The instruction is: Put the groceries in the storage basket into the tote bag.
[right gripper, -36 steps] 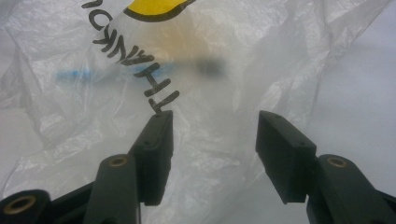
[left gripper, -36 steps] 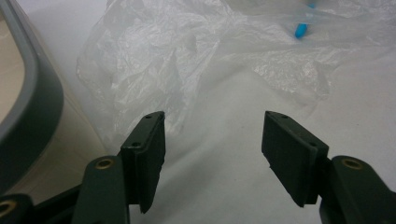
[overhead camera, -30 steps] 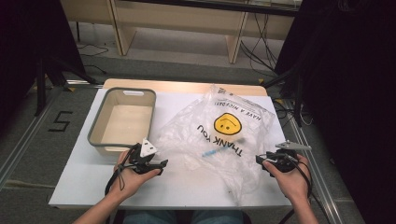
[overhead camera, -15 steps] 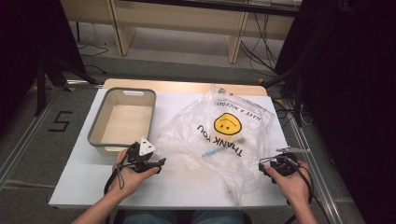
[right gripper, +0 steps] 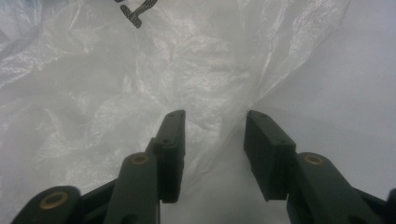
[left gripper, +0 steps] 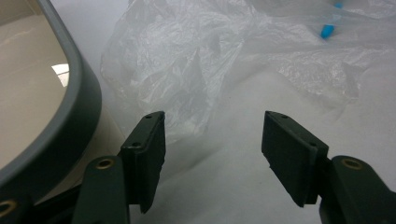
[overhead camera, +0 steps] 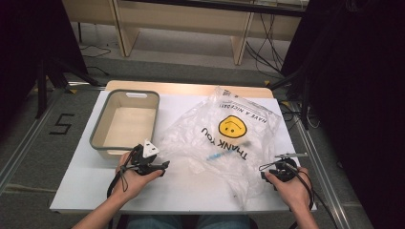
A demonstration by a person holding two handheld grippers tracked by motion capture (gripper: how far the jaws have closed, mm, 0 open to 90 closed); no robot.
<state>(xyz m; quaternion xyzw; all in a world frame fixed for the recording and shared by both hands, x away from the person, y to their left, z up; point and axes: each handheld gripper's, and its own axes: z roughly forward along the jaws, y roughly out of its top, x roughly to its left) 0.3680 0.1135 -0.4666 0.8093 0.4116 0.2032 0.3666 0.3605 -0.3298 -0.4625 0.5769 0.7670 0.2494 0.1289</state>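
- Two hand-held grippers flank the crumpled clear plastic bag with a yellow smiley face and "THANK YOU" print, which lies in the middle of the white table, so we read this as taking the bag by both sides.
- We see the left gripper low at the bag's left edge, just beside the grey-rimmed rectangular plastic bin. Its jaws are spread and nothing sits between them in the left gripper view; the film lies just ahead.
- We see the right gripper at the bag's near right corner. Its jaws have just been closing and stand part-way apart; in the right gripper view a fold of film runs into the gap, but the pads do not yet appear to press it.
- A small blue object shows inside the bag.
- We judge the bin is placed close so that contents can go into it.
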